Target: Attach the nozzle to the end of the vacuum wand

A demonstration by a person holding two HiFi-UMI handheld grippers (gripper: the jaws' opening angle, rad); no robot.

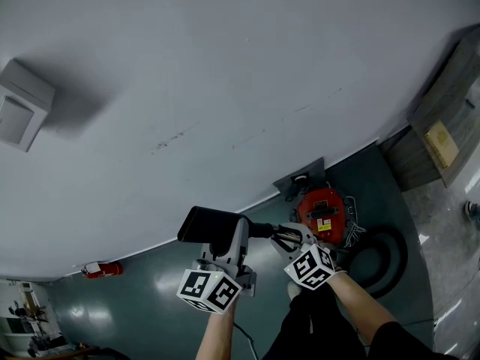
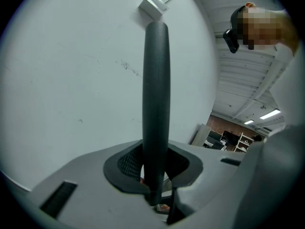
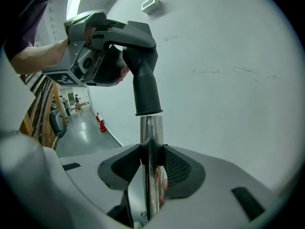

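Nozzle meets wand tip

L gripper (image 2: pixel 155 170) is clamped tight on the black nozzle (image 2: pixel 156 80). Both pads press its sides. In the left gripper view the nozzle sticks out past the pads toward 12 o'clock.

R gripper (image 3: pixel 151 162) pinches the shiny metal wand (image 3: pixel 151 130) the same way, w/ a pad on each side.

In the right gripper view the wand points to 12 o'clock, and the nozzle's round end sits right on its tip. Can't tell if the tip is inside it. The nozzle's wide part bends off toward 11 o'clock, where the L gripper holds it.

In the head view both grippers are low down, L one near 7 o'clock, R one near 5. Nozzle and wand lie in one line between them, w/ the nozzle at 9 o'clock of the wand.

Red vacuum (image 1: pixel 322 214) sits on the dark floor (image 1: pixel 150 291) at 1 o'clock from the R gripper, right by the white wall (image 1: pixel 225 66). Black hose (image 1: pixel 386 255) curls at the vacuum's 4 o'clock. Small red fire extinguisher (image 1: pixel 101 268) is by the wall at 9 o'clock, well apart from the L gripper. White box (image 1: pixel 22 103) is on the wall at 10 o'clock. Wood cabinet (image 1: pixel 442 126) stands at 2 o'clock.
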